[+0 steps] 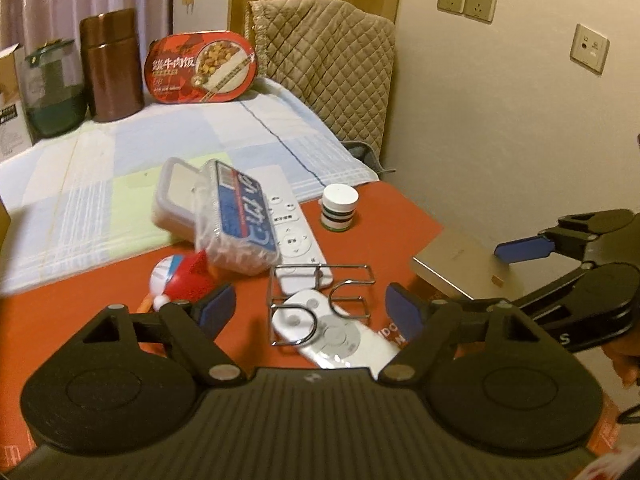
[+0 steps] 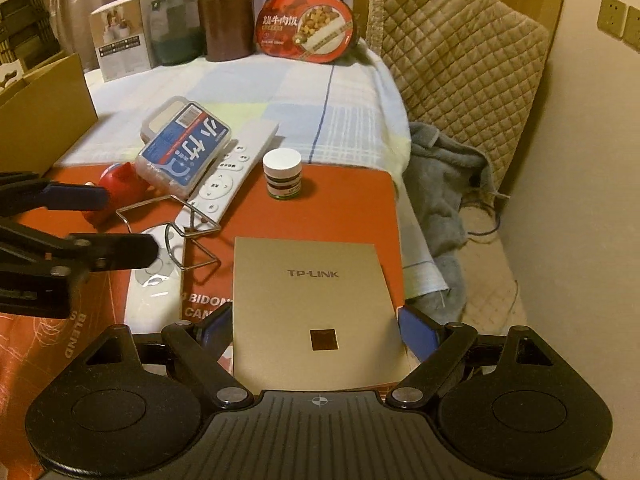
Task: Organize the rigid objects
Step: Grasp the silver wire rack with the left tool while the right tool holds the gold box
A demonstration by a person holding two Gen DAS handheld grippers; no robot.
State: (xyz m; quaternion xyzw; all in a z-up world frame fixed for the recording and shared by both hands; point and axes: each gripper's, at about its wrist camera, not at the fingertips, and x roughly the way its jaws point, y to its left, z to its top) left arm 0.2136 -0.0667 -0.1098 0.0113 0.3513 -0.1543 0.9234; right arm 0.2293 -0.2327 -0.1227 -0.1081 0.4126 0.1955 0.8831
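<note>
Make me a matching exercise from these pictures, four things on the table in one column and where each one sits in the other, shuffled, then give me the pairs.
Things:
1. gold TP-LINK box
2. small white-lidded jar
3. wire rack
4. red meal tray

Places:
A. propped upright at the back, beside the brown flask
B. lying over the small white remote
C. between the right gripper fingers
D. standing alone on the red mat, right of the long remote

Pairs: 1-C, 2-D, 3-B, 4-A
</note>
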